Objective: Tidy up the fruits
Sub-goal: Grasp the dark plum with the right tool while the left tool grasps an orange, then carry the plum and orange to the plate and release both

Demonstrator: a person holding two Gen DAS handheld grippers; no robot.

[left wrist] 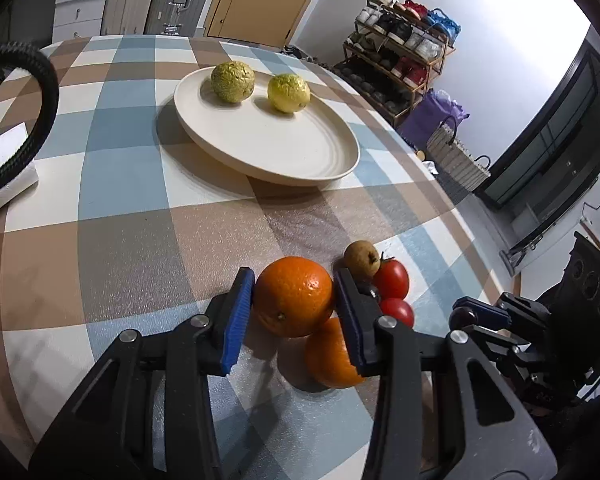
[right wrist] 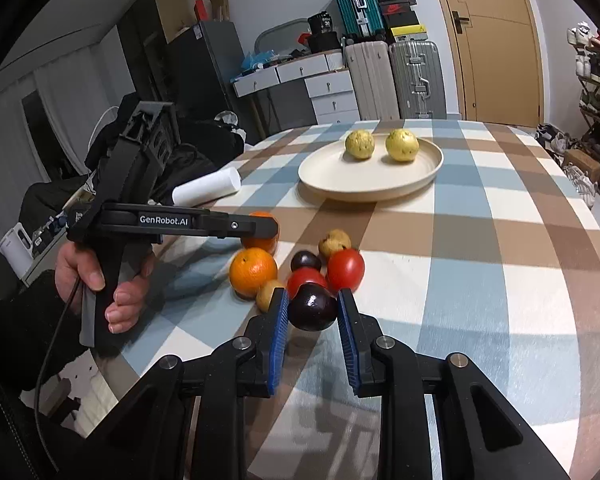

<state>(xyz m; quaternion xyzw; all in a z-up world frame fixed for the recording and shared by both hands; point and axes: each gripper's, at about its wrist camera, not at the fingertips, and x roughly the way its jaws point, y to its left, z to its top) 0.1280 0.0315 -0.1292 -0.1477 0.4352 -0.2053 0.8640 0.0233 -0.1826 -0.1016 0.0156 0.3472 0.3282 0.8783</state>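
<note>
The left gripper (left wrist: 294, 308) pinches an orange (left wrist: 294, 297) between its blue pads, and the right gripper (right wrist: 313, 312) brackets a dark plum (right wrist: 313, 306) with a sliver of gap at one pad, both well short of the cream plate (left wrist: 300, 152); I judge each should lift straight up so neighbouring tomatoes (right wrist: 345, 269) don't roll. The plate, holding two yellow-green fruits (left wrist: 233, 81), sits on a checked tabletop (left wrist: 120, 200), with suitcases (right wrist: 396, 76) and a shoe rack (left wrist: 404, 60) beyond it
</note>
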